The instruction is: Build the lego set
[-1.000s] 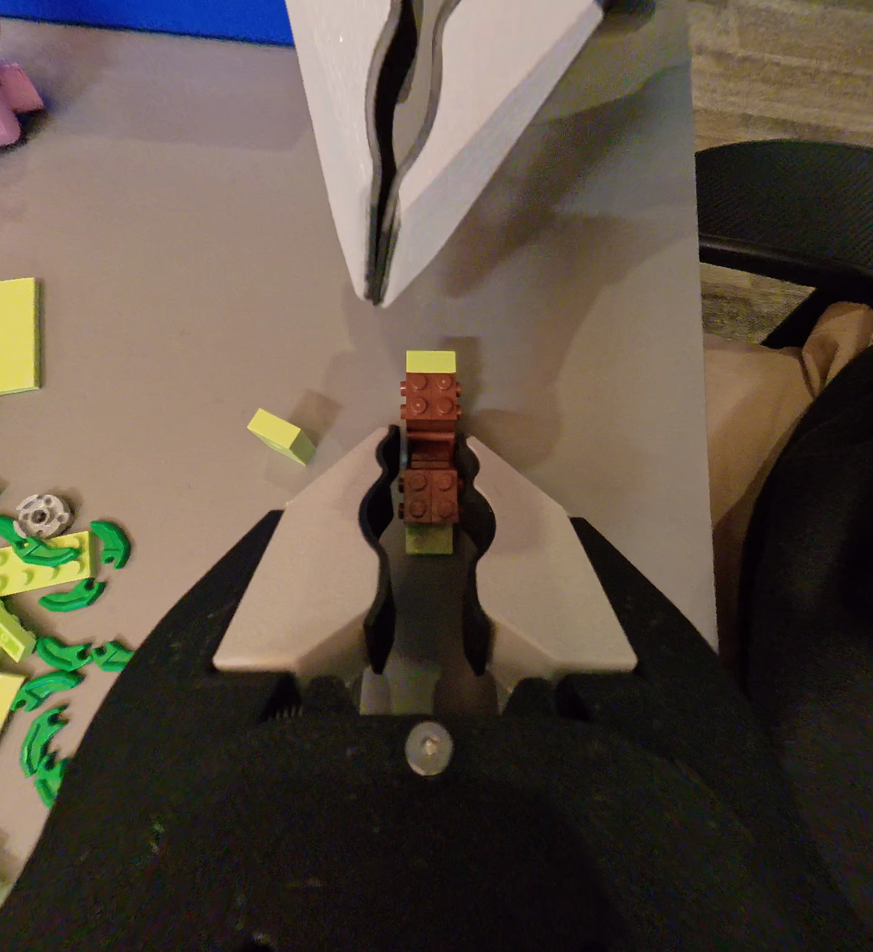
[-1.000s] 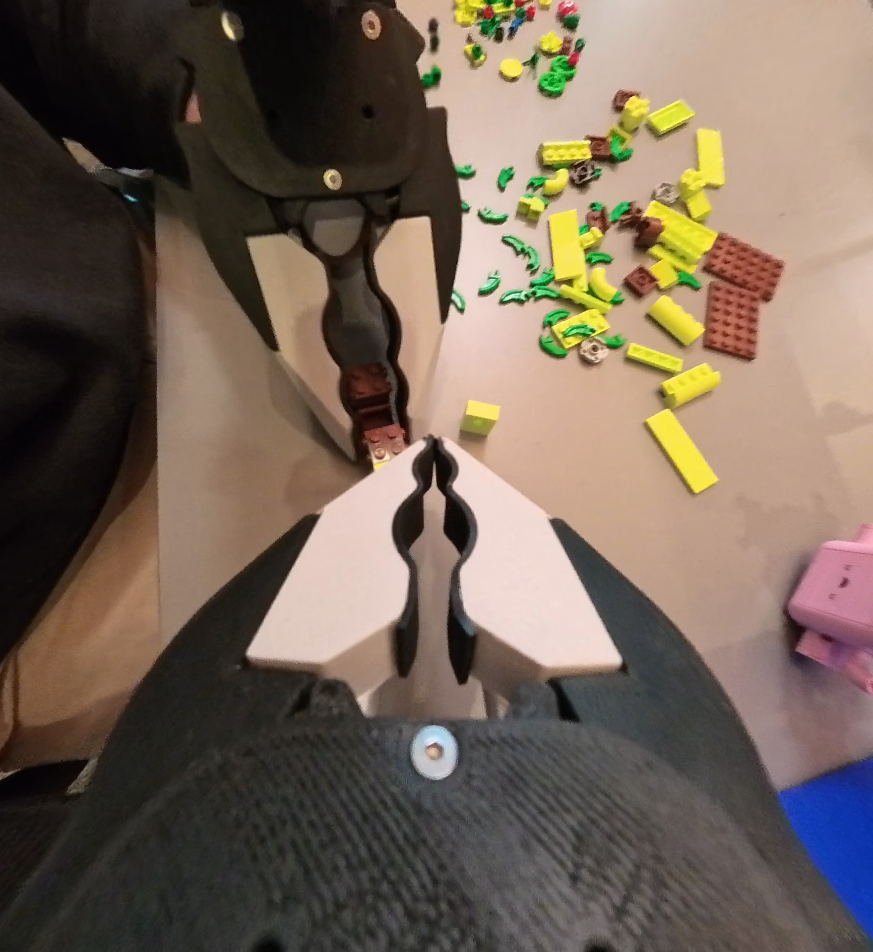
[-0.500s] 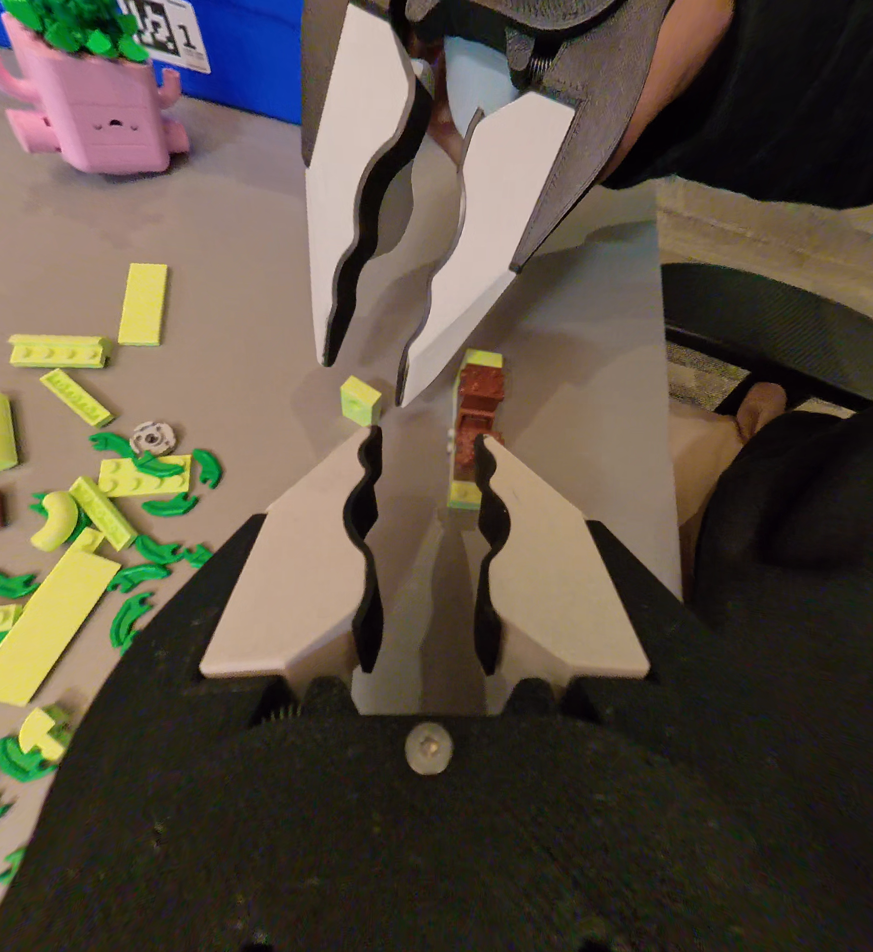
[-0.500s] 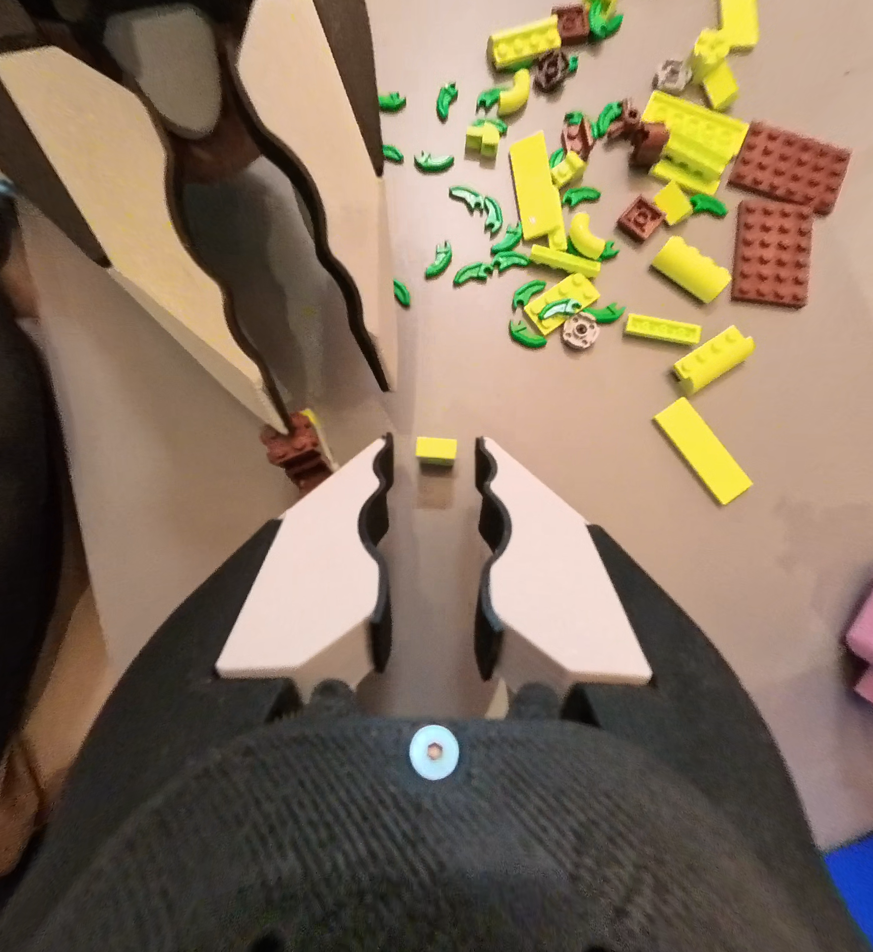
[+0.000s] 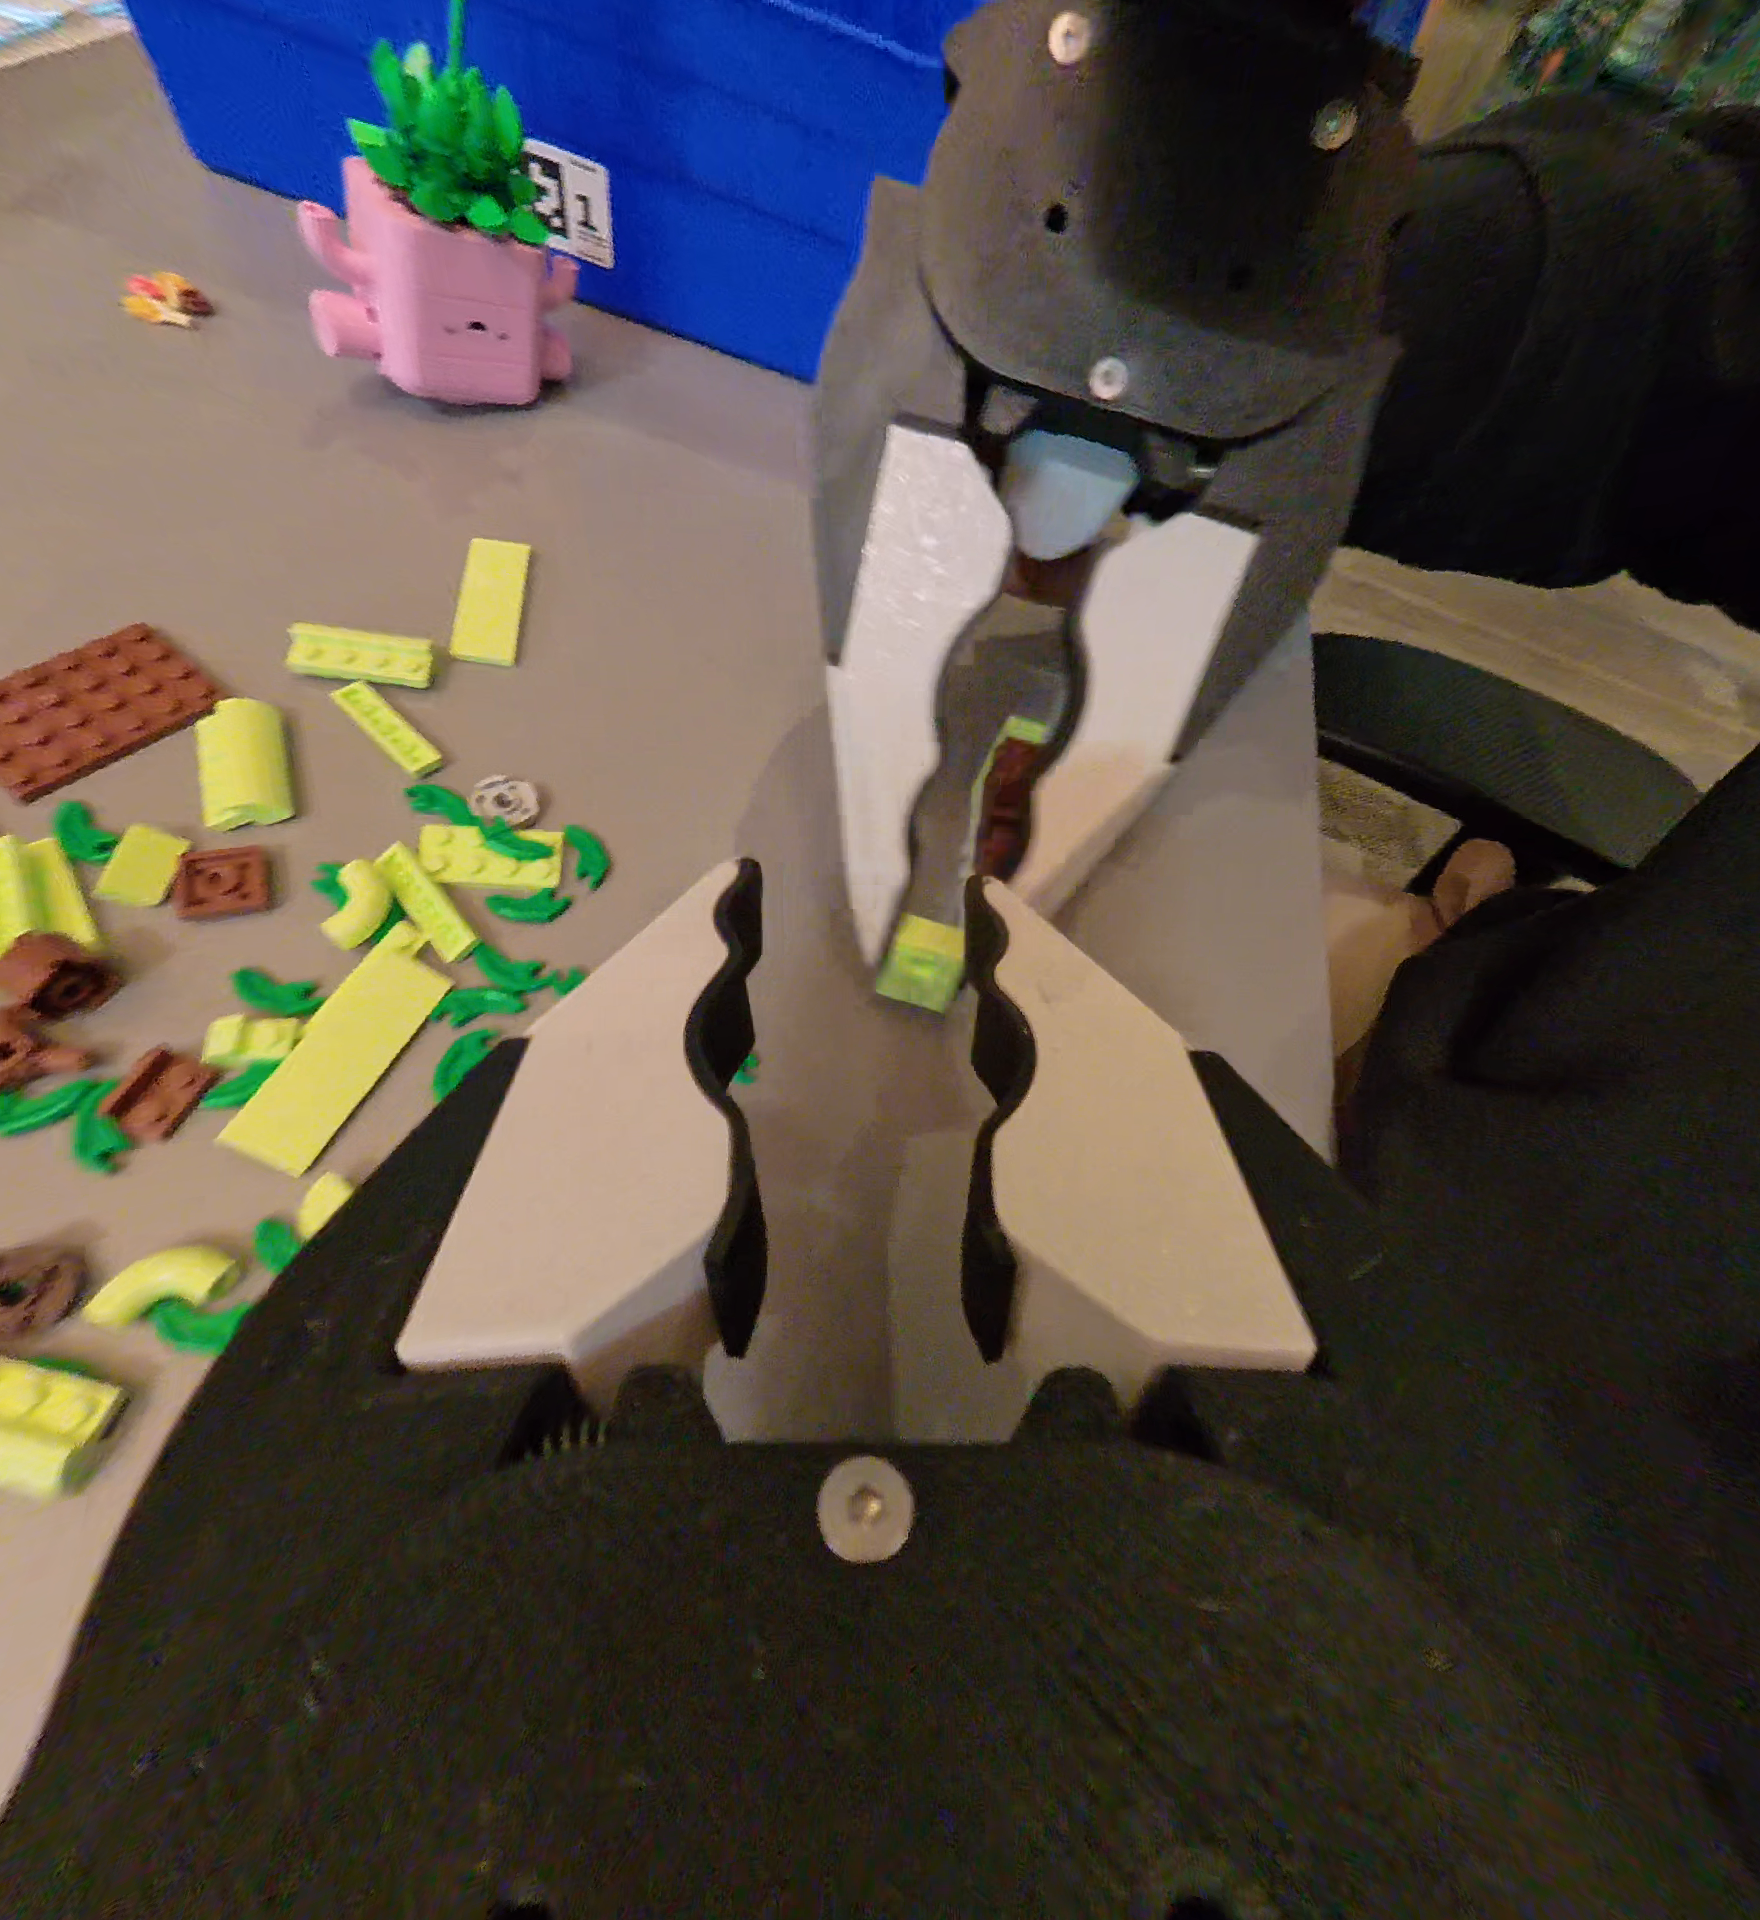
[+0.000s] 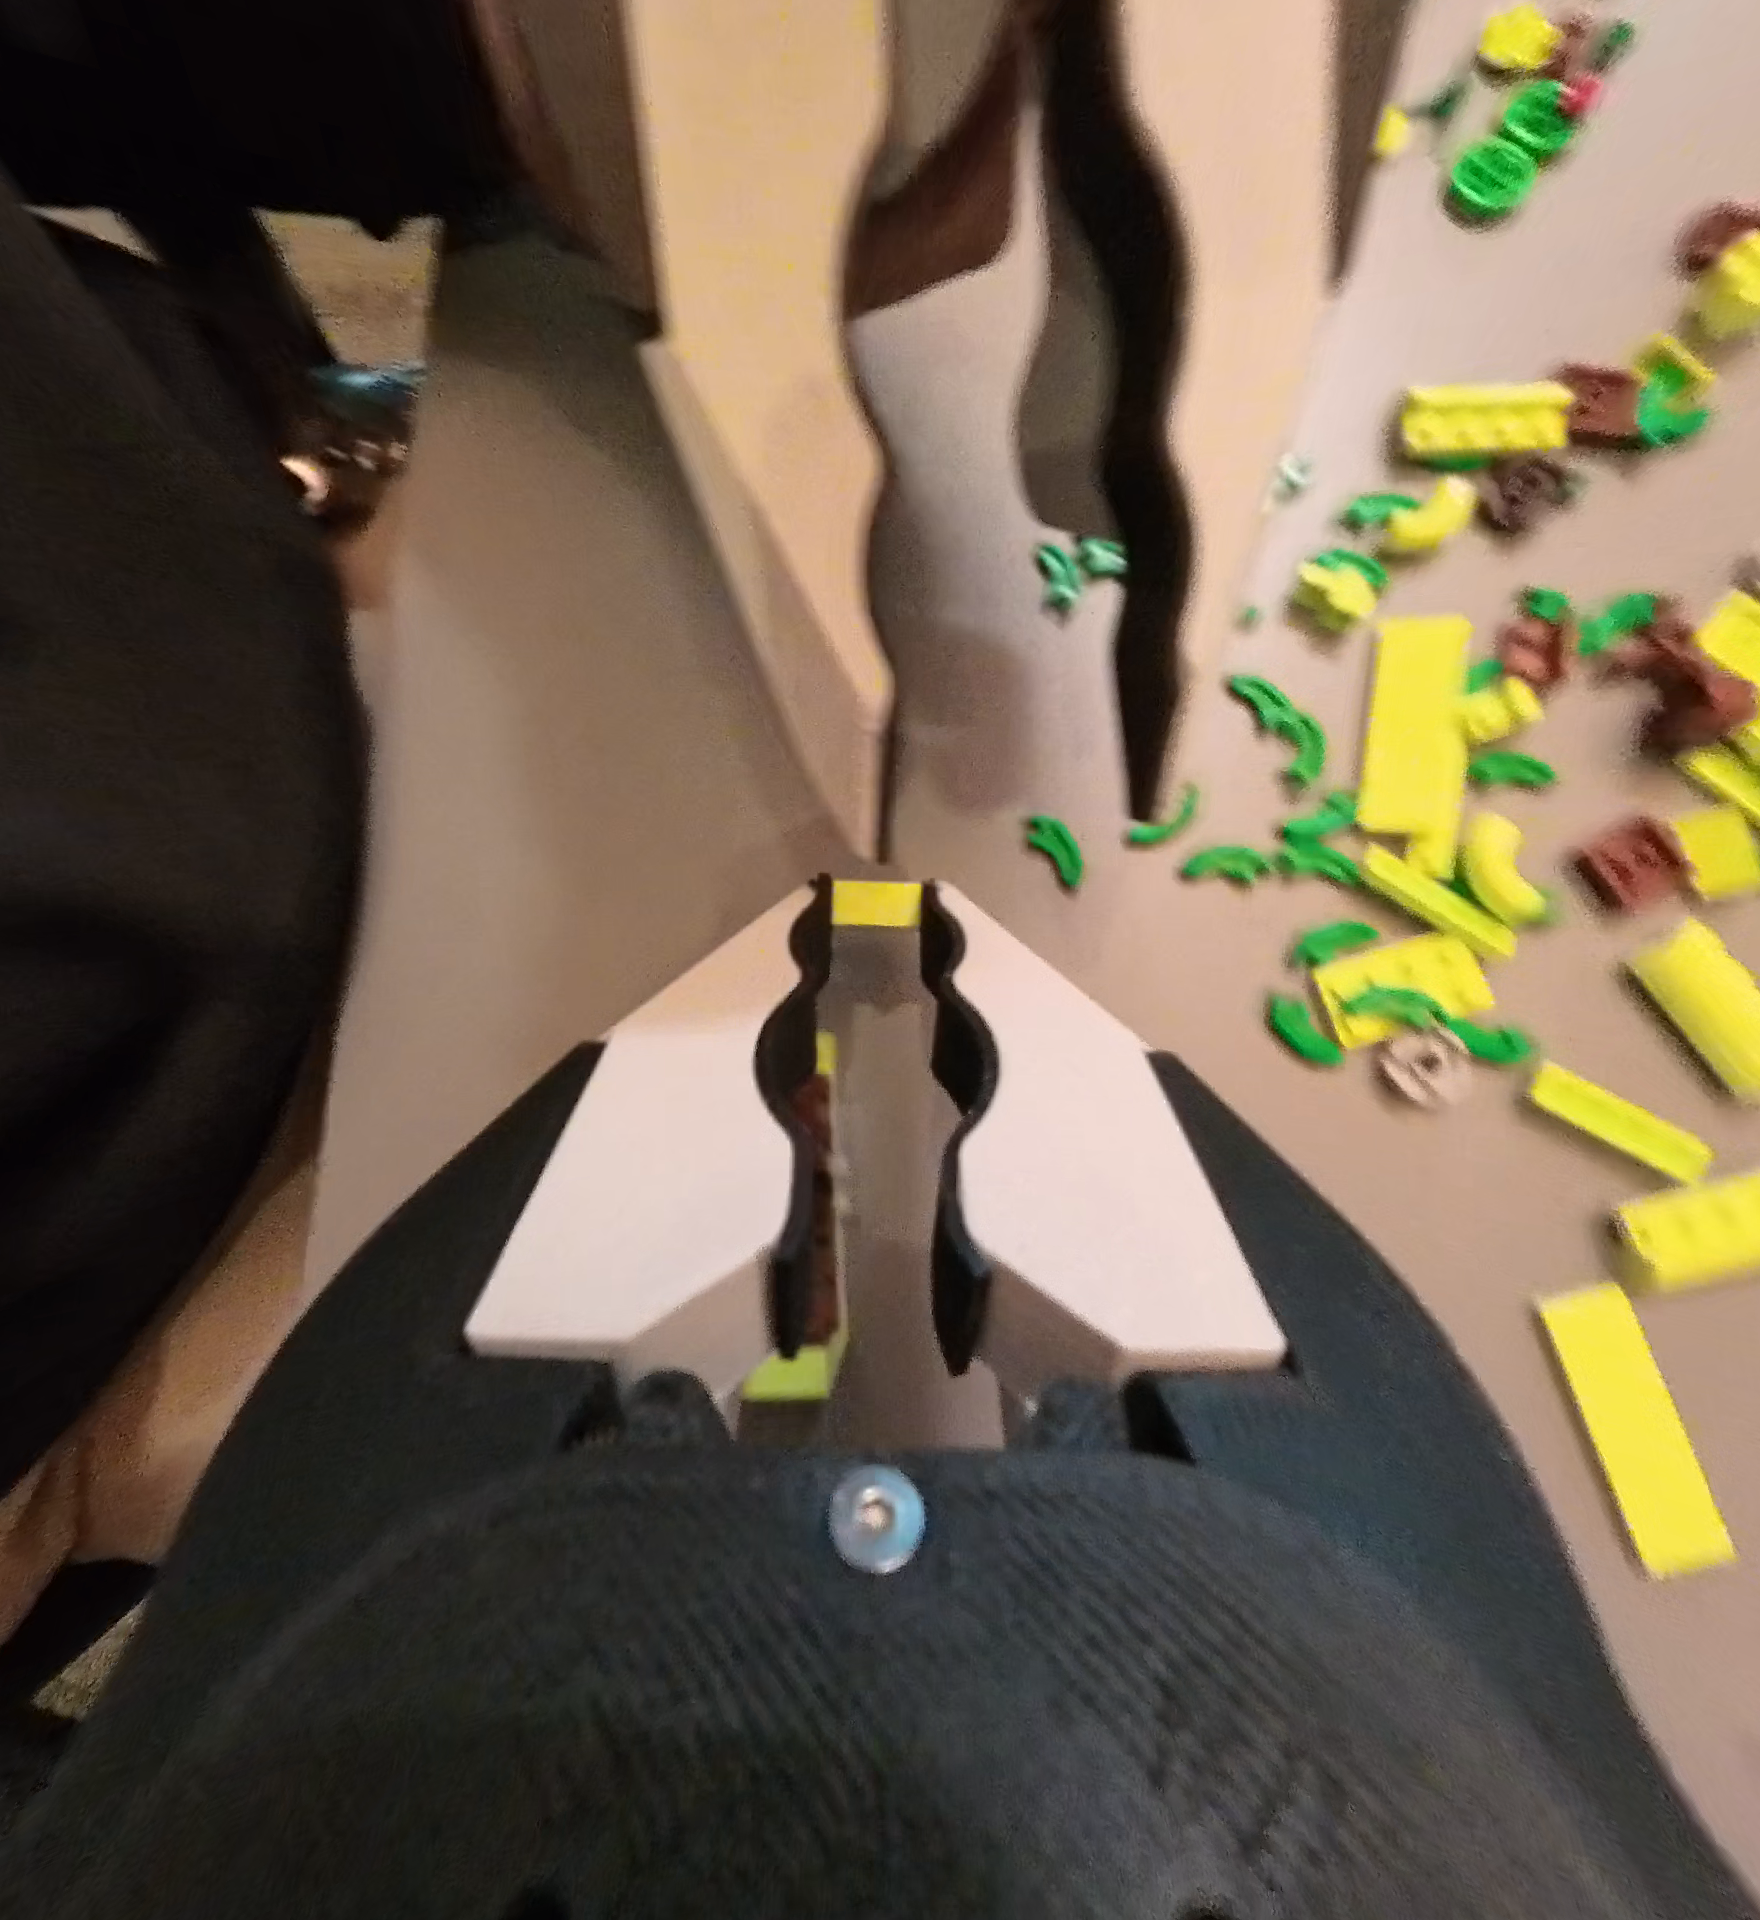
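Left wrist view first: our left gripper (image 5: 860, 914) stood with its fingers spread and nothing between them, poised above the grey table (image 5: 647, 499). Just ahead, the right gripper (image 5: 917, 961) pointed down with a small lime brick (image 5: 920, 964) at its tips. Behind it lay the brown sub-assembly (image 5: 1006, 805) with lime ends, on its side near the table's edge, partly hidden by the fingers. Loose lime, brown and green pieces (image 5: 336, 935) were scattered on the left, well apart from a finished pink planter model (image 5: 440, 281) by the blue bin (image 5: 699, 156).

Right wrist view — blurred by motion: the lime brick (image 6: 876, 902) sat squarely between the right gripper's (image 6: 876, 896) fingertips, so we judged it gripped. The sub-assembly (image 6: 819, 1195) showed below, beside one finger.

We judged the step to be picking up that brick for fitting onto the sub-assembly. Next, the left gripper would need to close on the sub-assembly and steady it — then the brick could be aligned and pressed on.
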Motion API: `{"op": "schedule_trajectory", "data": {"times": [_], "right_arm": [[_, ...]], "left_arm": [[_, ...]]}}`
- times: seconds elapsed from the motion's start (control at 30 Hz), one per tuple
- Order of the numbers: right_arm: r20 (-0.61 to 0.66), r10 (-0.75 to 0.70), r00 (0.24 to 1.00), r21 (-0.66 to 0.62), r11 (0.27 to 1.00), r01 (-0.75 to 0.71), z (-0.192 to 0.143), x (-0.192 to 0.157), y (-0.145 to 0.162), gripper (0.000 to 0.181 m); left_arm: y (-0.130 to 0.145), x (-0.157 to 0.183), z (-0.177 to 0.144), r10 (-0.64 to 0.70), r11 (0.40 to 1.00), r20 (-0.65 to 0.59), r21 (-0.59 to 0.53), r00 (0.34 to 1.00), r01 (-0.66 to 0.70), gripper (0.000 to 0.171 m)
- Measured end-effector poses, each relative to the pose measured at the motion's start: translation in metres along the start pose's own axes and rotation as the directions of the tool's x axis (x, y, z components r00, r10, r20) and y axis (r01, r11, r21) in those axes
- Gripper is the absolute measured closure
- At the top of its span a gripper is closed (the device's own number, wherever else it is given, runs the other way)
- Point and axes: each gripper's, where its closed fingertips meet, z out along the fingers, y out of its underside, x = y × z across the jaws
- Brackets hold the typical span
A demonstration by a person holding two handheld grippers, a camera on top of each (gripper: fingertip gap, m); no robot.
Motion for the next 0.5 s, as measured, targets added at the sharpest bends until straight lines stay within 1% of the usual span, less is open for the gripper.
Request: {"op": "schedule_trajectory", "data": {"times": [0.07, 0.13, 0.23, 0.3, 0.4, 0.5], "right_arm": [[0.069, -0.023, 0.997, 0.0, 1.0, 0.023, 0.008, -0.014, -0.01, 0.166], [0.098, -0.048, 0.994, -0.022, 0.998, 0.05, 0.014, -0.023, -0.014, 0.166], [0.073, -0.101, 0.992, -0.098, 0.989, 0.108, 0.025, -0.025, -0.008, 0.166], [0.05, -0.133, 0.99, -0.134, 0.981, 0.138, 0.029, -0.025, -0.003, 0.166], [0.031, -0.139, 0.99, -0.137, 0.98, 0.142, 0.031, -0.026, -0.003, 0.161], [0.003, -0.127, 0.992, -0.116, 0.985, 0.126, 0.026, -0.025, -0.005, 0.149]], "left_arm": [[0.004, -0.004, -0.009, 0.006, 1.0, 0.03, -0.005, 1.0, -0.006, 0.135], [0.009, -0.005, -0.018, -0.005, 1.0, 0.049, 0.003, 0.999, 0.005, 0.136], [0.019, -0.003, -0.024, -0.032, 0.999, 0.057, 0.011, 0.998, 0.031, 0.136], [0.028, -0.002, -0.025, -0.037, 0.999, 0.059, -0.006, 0.998, 0.037, 0.137], [0.034, -0.002, -0.023, -0.037, 0.999, 0.052, -0.026, 0.998, 0.039, 0.137], [0.033, 0.001, -0.023, -0.039, 0.999, 0.031, -0.021, 0.999, 0.04, 0.138]]}}
